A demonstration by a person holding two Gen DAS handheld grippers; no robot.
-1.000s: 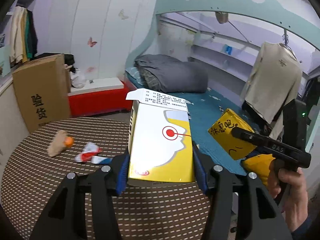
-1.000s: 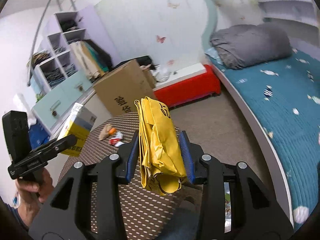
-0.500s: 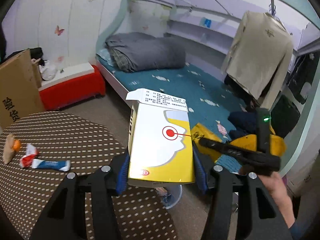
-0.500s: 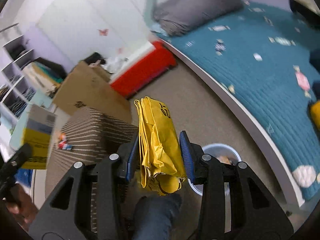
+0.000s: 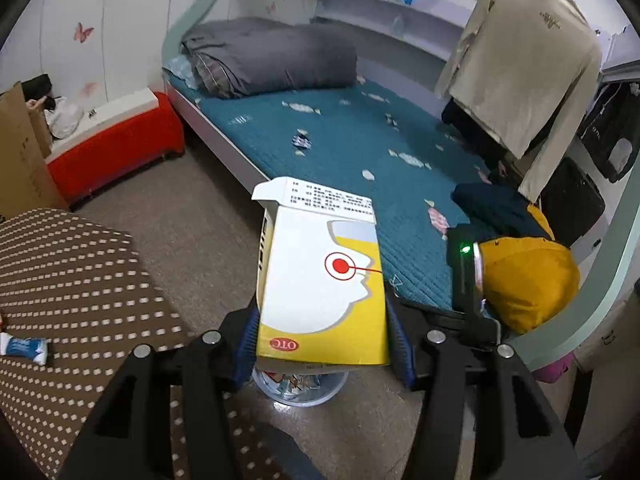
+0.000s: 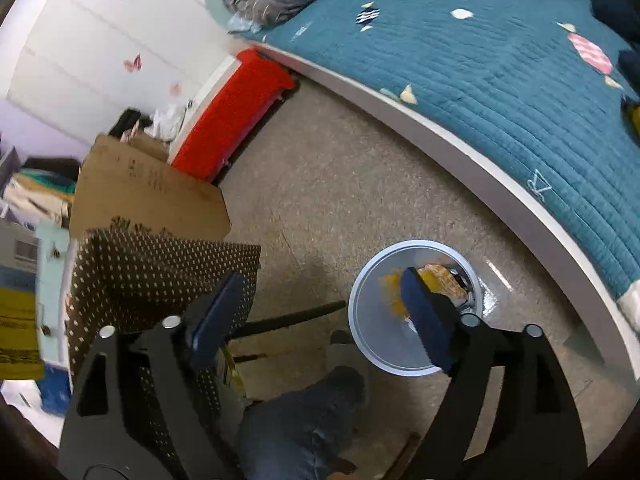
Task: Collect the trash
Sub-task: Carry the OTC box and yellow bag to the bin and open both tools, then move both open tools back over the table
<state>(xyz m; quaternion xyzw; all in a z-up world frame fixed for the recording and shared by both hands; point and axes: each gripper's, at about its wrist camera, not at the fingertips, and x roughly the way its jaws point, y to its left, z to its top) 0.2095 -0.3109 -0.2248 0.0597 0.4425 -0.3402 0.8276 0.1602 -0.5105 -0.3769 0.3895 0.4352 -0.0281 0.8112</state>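
while bed (image 6: 500,92) is seen beside it, bin (image 6: 374,344) is stood on floor below right gripper (image 6: 324,312), jaws spread, nothing held. yellow-white box (image 5: 322,280) is clamped upright by left gripper (image 5: 322,332) above bin.

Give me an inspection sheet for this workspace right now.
Surface: brown dotted table, beige floor beside it.
Job's things: yellow and white medicine box held above the trash bin; yellow wrapper inside the bin.
Clutter: blue and white tube on the table.
Grippers: left gripper jaws clamped on the box; right gripper jaws apart, empty, over the bin.
Cables: nothing seen.
Surroundings: bed with teal cover, grey duvet, red bench, cardboard box, hanging beige shirt.
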